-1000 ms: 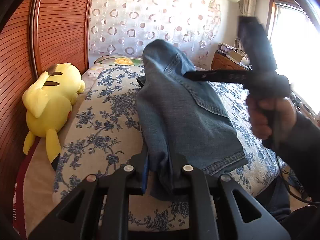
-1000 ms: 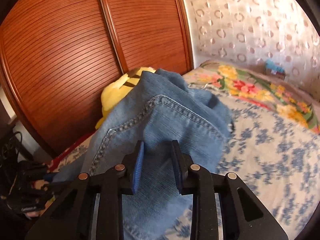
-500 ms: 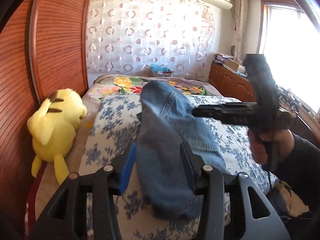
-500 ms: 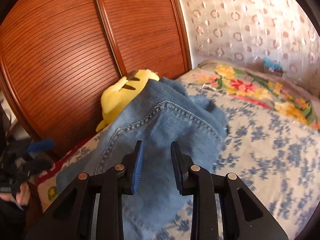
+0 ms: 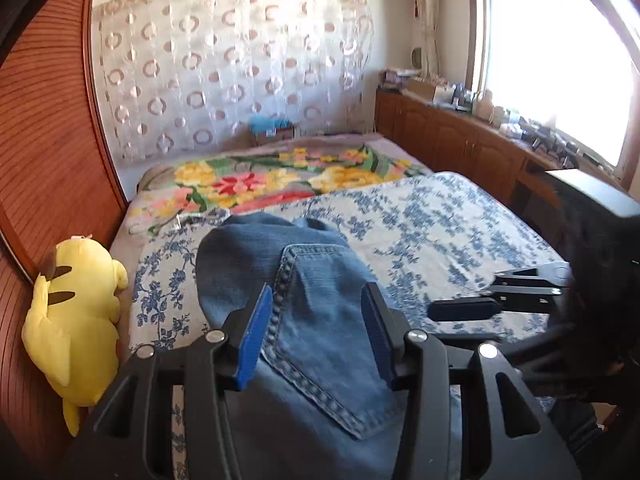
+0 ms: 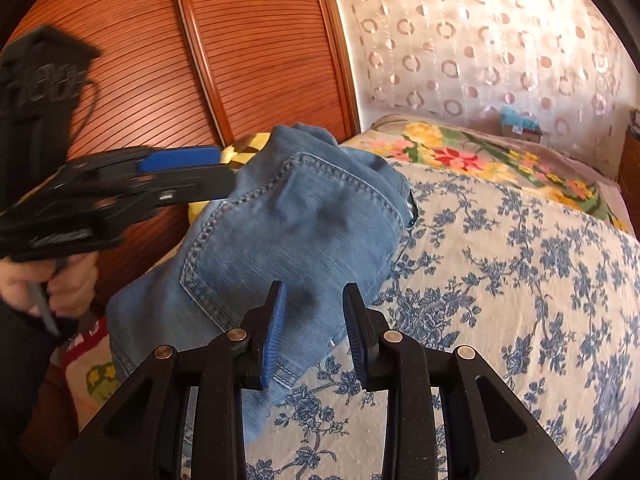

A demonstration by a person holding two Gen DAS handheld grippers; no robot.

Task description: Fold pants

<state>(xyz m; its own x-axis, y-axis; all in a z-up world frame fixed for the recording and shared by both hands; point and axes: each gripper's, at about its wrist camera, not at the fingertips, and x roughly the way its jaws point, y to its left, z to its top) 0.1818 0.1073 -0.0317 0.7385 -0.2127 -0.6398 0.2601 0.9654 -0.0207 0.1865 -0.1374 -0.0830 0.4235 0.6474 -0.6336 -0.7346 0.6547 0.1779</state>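
Observation:
The blue jeans [image 5: 248, 256] lie folded in a heap on the blue-flowered bedsheet [image 5: 440, 220], back pocket up. My left gripper [image 5: 316, 292] hovers just above the pocket, jaws apart, gripping nothing. In the right wrist view it [image 6: 226, 170] sits at the left beside the jeans' [image 6: 312, 208] upper edge, held by a hand [image 6: 68, 284]. My right gripper [image 6: 314, 288] stands open over the near edge of the denim, its pads not pressing on cloth. From the left wrist view it [image 5: 480, 296] is to the right of the jeans, over the sheet.
A yellow plush toy [image 5: 76, 312] lies at the bed's left edge against the wooden slatted doors [image 5: 48, 160]. A bright floral blanket [image 5: 280, 176] covers the far end of the bed. Wooden cabinets [image 5: 460, 140] run below the window on the right.
My left gripper let go of the jeans' edge, opened and lifted away over the pocket. The jeans dropped into a folded heap. My right gripper drew back towards the jeans' near edge.

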